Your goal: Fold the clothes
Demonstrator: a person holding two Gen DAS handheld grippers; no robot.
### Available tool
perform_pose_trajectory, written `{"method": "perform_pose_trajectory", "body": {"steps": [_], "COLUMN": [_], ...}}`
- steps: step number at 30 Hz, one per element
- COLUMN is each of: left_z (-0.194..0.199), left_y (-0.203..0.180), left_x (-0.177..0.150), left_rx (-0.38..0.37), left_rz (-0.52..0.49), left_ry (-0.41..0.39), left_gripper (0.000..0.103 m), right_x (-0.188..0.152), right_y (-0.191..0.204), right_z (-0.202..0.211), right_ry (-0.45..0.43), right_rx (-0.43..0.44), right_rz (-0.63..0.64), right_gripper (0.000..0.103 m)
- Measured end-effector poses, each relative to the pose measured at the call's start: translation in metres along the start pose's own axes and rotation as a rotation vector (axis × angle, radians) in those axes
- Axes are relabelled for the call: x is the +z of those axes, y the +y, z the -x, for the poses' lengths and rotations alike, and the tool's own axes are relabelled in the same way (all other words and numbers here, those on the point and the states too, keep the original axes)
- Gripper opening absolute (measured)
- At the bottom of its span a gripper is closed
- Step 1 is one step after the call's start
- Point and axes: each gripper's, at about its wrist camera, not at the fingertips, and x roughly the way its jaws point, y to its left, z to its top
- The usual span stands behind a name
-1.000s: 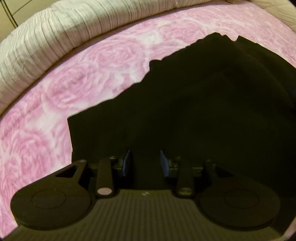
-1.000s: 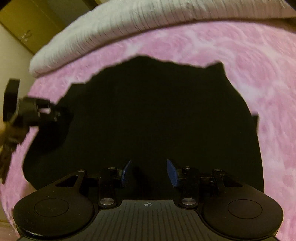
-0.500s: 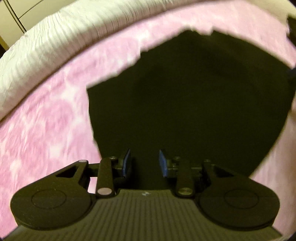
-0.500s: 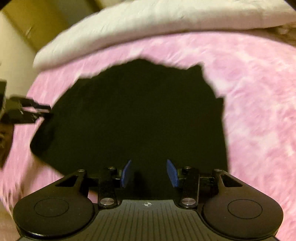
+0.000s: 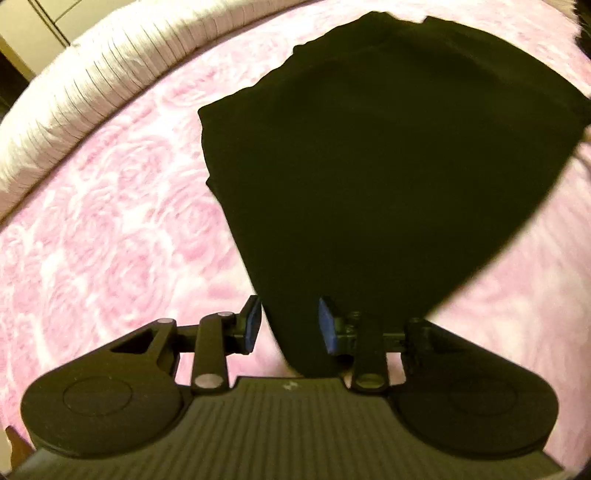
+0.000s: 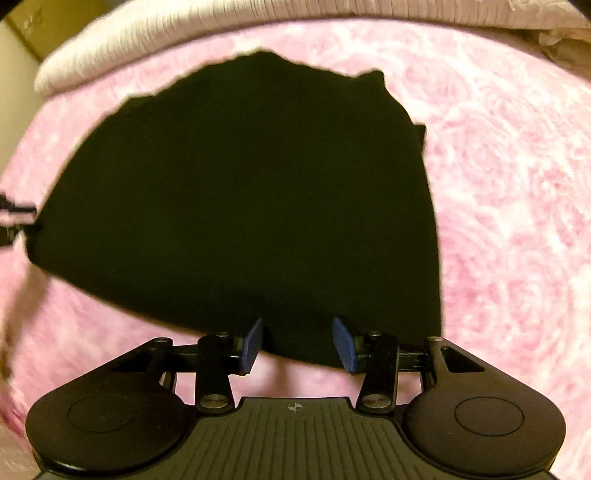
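Note:
A black garment (image 5: 388, 166) lies spread on a pink rose-patterned blanket (image 5: 110, 240). Its near end narrows to a point that runs between the blue pads of my left gripper (image 5: 290, 328), which is shut on it. In the right wrist view the same garment (image 6: 240, 203) has its near edge raised off the blanket (image 6: 517, 221), and my right gripper (image 6: 297, 341) is shut on that edge. The left gripper (image 6: 11, 218) shows at the far left of that view, at the garment's left corner. Folds within the dark cloth cannot be made out.
A white ribbed quilt (image 5: 92, 85) is bunched along the far edge of the bed, also seen as the quilt (image 6: 184, 33) in the right wrist view. Beyond it at top left are a wall and cupboard fronts. Pink blanket surrounds the garment on all sides.
Both grippers have moved, taking the garment's near edge with them and lifting it off the blanket. The left jaws narrowed slightly on the cloth. The garment now tapers toward the left gripper.

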Motion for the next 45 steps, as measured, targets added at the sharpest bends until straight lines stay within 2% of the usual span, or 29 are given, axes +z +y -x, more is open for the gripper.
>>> {"method": "perform_pose_trajectory", "body": {"steps": [2,5,10,15,19,22,27,30,33,38,45], "left_z": [0.003,-0.007,-0.015,-0.001,0.014,0.037,0.072,0.092,0.109,0.138,0.171], "left_y": [-0.01,-0.02,-0.016,-0.017,-0.018,-0.021,-0.03,-0.039,-0.048,-0.063,-0.088], "left_x": [-0.015,-0.029,-0.044,-0.047,-0.041,-0.033,-0.019,-0.016,-0.015,-0.023,-0.036], "left_rx": [-0.005,0.027,0.071,0.066,0.077,0.061,0.037,0.025,0.044,0.089,0.132], "left_rz": [-0.053,-0.111,-0.138,-0.149,-0.093,-0.015,0.097,0.149,0.169,0.212,0.2], "left_ry": [0.001,0.023,0.012,-0.004,0.04,0.031,0.005,0.0,0.015,0.04,0.034], "left_gripper": [0.03,0.027,0.021,0.022,0.022,0.023,0.035,0.044,0.052,0.054,0.057], "right_x": [-0.002,-0.003,-0.005,-0.011,-0.013,-0.013,-0.011,-0.009,-0.011,-0.014,-0.028], "right_y": [0.016,0.032,0.045,0.059,0.081,0.098,0.119,0.125,0.132,0.141,0.142], "right_z": [-0.003,-0.017,-0.033,-0.026,-0.002,0.019,0.052,0.068,0.079,0.09,0.107], "right_ry": [-0.001,0.014,0.03,0.049,0.023,-0.002,-0.04,-0.034,-0.032,-0.044,-0.084], "right_rx": [0.024,0.028,0.002,-0.029,-0.061,-0.088,-0.158,-0.181,-0.188,-0.148,-0.089], "right_rz": [0.012,0.039,0.046,0.01,-0.028,-0.058,-0.094,-0.098,-0.093,-0.068,-0.073], "right_gripper": [0.047,0.047,0.048,0.048,0.048,0.05,0.077,0.078,0.079,0.079,0.079]}}
